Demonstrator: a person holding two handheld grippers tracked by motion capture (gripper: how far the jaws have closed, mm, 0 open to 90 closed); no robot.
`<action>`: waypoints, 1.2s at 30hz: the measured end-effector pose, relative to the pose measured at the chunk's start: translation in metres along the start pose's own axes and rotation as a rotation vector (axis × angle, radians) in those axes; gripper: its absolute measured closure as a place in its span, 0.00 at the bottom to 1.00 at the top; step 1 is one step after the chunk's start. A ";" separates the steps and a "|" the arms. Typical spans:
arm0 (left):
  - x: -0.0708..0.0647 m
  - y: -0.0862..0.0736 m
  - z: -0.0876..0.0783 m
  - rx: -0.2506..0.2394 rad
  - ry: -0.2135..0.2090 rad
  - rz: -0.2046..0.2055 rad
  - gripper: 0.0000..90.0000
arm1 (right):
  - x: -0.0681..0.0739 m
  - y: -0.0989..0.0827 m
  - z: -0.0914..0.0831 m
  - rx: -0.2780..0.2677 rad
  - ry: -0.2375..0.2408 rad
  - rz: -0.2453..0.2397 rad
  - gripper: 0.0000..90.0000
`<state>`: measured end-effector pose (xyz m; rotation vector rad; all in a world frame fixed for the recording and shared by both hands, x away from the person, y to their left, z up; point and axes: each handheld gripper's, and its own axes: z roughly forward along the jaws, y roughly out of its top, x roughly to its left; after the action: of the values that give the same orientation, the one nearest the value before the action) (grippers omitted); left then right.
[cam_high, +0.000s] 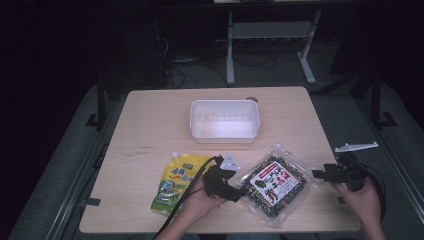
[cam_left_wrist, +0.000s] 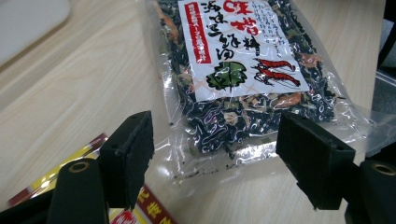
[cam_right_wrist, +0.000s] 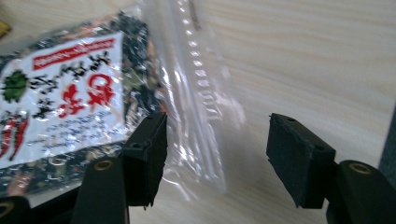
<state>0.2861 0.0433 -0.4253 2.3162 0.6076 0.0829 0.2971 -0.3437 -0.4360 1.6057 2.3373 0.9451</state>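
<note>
Left of centre lies a yellow pouch. The left gripper and right gripper flank the seaweed bag near the table's front — 2 wide-spread jaw pairs at opposite edges, gripping nothing, likely to lift it evenly toward the far white tub.
</note>
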 end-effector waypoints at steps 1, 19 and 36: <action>0.000 0.001 0.002 0.007 -0.003 0.001 0.30 | -0.002 -0.001 0.001 0.009 -0.003 0.010 0.42; -0.011 0.013 0.038 0.157 -0.007 0.026 0.51 | -0.019 -0.012 0.013 0.064 0.115 0.112 0.71; -0.002 0.021 0.036 0.121 -0.001 0.004 0.39 | -0.005 -0.001 -0.015 -0.028 0.116 0.009 1.00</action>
<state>0.3009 0.0068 -0.4374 2.4342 0.6225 0.0478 0.2916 -0.3541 -0.4257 1.5925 2.3824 1.0953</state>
